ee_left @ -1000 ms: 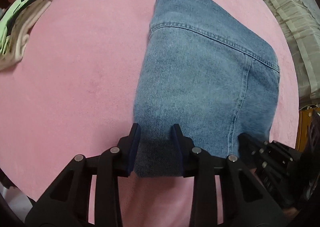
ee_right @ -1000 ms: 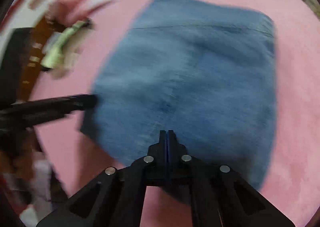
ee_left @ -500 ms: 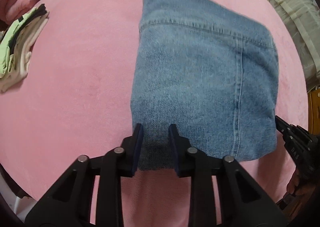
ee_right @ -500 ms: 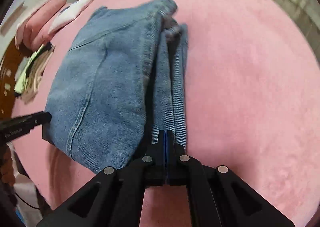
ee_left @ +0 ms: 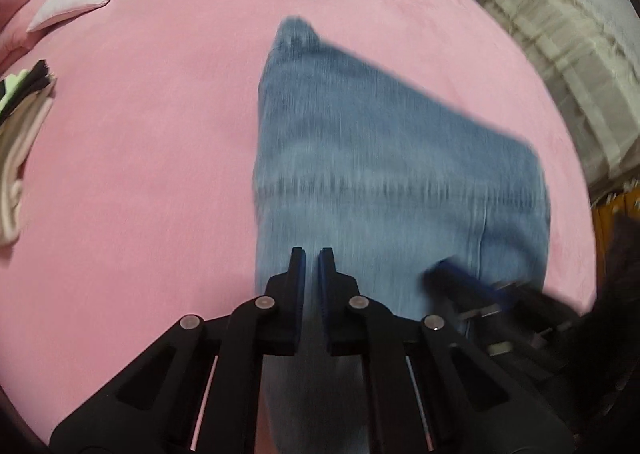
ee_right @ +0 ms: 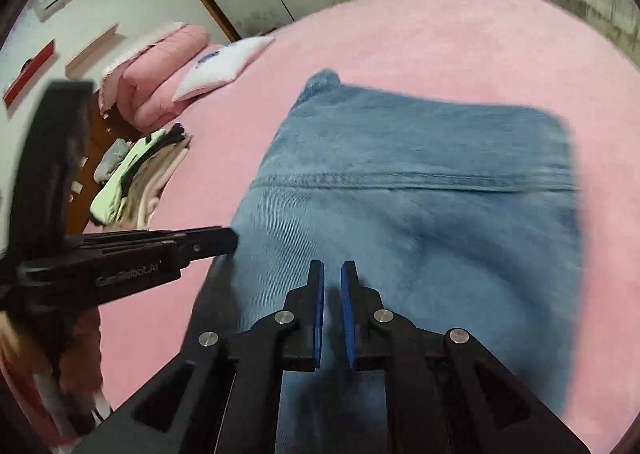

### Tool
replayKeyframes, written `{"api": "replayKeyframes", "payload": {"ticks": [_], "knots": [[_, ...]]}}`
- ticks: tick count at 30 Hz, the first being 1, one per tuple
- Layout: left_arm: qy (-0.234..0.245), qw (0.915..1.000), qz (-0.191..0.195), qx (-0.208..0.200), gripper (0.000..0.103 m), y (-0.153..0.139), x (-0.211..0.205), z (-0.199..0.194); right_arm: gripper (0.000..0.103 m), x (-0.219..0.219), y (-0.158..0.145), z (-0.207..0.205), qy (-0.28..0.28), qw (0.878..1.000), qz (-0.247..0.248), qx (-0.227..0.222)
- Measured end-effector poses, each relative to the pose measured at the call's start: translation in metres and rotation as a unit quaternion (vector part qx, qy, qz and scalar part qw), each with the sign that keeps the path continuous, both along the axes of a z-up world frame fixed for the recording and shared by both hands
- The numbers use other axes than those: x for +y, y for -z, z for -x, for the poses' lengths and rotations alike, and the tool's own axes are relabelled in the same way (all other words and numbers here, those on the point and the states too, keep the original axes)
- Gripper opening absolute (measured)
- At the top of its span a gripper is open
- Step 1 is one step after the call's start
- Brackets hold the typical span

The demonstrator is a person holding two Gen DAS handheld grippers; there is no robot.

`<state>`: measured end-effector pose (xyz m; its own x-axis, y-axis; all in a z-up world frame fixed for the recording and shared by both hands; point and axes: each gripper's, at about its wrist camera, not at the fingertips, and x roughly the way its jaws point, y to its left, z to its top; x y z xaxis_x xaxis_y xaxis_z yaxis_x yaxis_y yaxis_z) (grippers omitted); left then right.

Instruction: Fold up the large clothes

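At lower centre, fingers of the left gripper (ee_left: 313, 254) have just closed, pinching the folded blue denim jeans (ee_left: 380, 158). Fingers of the right gripper (ee_right: 332, 266) have just been parting, with nothing pinched. The next move is probably to tidy the fold on the pink bed (ee_left: 140, 134).

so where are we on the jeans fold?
Mostly done: the jeans lie as a compact folded rectangle on the pink bedspread, with a stack of folded clothes off to the side. In hand: the left hand-held gripper has just been closing, the right hand-held gripper opening, both over the near edge; blur hides any grip. Left: probably moving the jeans to the stack.
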<state>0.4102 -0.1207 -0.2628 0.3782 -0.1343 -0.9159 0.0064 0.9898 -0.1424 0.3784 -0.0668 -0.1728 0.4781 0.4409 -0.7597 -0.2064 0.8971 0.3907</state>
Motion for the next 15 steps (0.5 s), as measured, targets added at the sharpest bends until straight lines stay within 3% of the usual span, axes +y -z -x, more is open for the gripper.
{"api": "replayKeyframes", "payload": {"ticks": [3,9,15], "knots": [[-0.006,0.9997,0.023,-0.002,0.004,0.005,0.003,-0.034,0.009,0.016,0.018,-0.032,0.017,1.0,-0.021,0.006],[0.015,0.9994,0.029,-0.013,0.004,0.014,-0.006,-0.092,0.005,0.034,0.035,-0.094,0.03,0.999,0.002,-0.014],[0.042,0.9987,0.007,-0.026,0.004,0.034,-0.022,-0.133,0.0,-0.026,0.046,-0.127,0.142,0.99,-0.006,-0.012]]}}
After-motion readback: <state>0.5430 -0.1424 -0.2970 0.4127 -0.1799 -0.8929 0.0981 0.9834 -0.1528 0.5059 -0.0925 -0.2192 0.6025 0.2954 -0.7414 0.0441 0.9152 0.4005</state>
